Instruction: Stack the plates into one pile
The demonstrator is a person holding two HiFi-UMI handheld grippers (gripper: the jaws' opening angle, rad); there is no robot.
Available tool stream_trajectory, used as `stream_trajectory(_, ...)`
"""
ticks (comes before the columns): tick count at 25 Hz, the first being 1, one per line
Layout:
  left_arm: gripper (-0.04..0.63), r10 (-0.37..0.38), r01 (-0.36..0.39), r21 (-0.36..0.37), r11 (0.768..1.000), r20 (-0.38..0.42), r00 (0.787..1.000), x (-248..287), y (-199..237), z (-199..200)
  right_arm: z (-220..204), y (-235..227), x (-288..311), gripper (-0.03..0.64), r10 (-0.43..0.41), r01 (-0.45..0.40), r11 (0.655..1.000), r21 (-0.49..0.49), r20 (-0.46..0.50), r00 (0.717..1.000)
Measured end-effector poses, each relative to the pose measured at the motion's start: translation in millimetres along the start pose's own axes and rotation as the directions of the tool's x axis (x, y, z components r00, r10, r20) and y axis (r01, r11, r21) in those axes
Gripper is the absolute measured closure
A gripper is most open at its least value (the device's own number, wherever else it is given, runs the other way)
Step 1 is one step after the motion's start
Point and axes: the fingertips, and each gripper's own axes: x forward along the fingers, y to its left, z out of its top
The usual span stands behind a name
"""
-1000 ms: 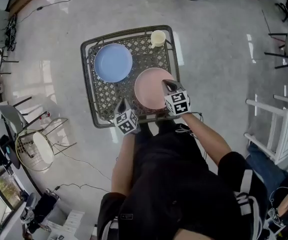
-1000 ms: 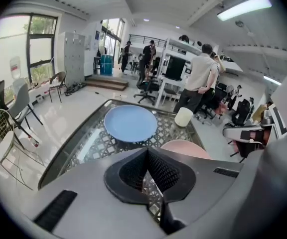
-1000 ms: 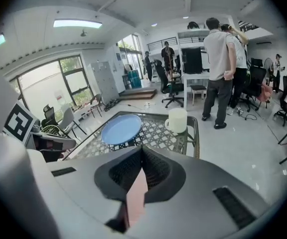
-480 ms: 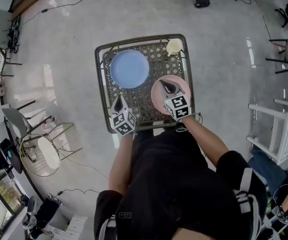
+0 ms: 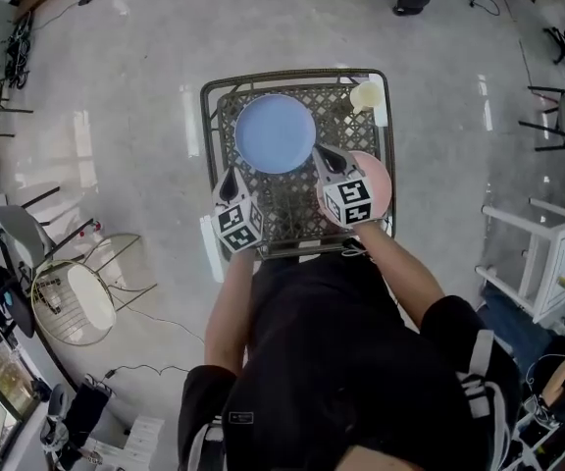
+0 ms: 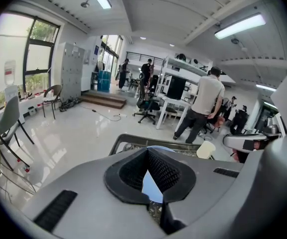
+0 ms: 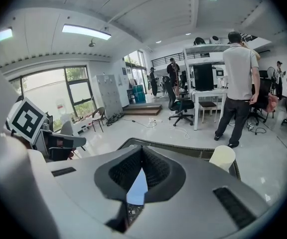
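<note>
A blue plate [image 5: 275, 133] lies at the back left of the dark lattice table [image 5: 292, 204]. A pink plate [image 5: 379, 186] lies at the front right, partly hidden under my right gripper [image 5: 322, 153]. That gripper is shut and empty, its tip past the pink plate's left edge and pointing at the blue plate. My left gripper [image 5: 228, 180] is shut and empty over the table's left front part. Both gripper views show the blue plate [image 6: 151, 189] [image 7: 136, 188] through the slit behind the closed jaws of the left gripper [image 6: 147, 150] and the right gripper [image 7: 142, 148].
A cream cup [image 5: 366, 95] stands at the table's back right corner. A wire chair with a white seat [image 5: 75, 297] is at the left, a white rack [image 5: 547, 253] at the right. A person [image 7: 239, 83] stands beyond the table among desks and office chairs.
Both grippers have shifted left across the table. The right one has moved from over the pink plate to its left edge, nearer the blue plate. Both jaws stay shut.
</note>
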Motion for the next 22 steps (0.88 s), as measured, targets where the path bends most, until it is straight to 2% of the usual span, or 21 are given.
stream_trajectory(8, 0.581, -0.043, 0.044, 0.01, 0.999, -0.043, 0.998, 43.4, 18.0, 8.5, 1.2, -5.7, 46.2, 0.607, -0.049, 0.049, 0.999, 0.01, -0.039, 0.998)
stream_trajectory(13, 0.577, -0.116, 0.115, -0.019, 0.993, -0.132, 0.984, 71.5, 14.6, -8.0, -19.1, -16.3, 72.5, 0.606, -0.054, 0.06, 0.997, 0.046, -0.119, 0.991)
stream_trajectory(18, 0.453, -0.15, 0.145, -0.037, 0.989, -0.248, 0.957, 98.4, 15.8, -35.2, -48.7, -35.6, 92.8, 0.551, -0.08, 0.099, 0.992, 0.079, -0.213, 0.974)
stream_trajectory(22, 0.404, -0.144, 0.137, -0.042, 0.99, -0.318, 0.937, 115.2, 23.3, -55.9, -73.5, -51.1, 103.2, 0.54, -0.111, 0.138, 0.987, 0.078, -0.281, 0.953)
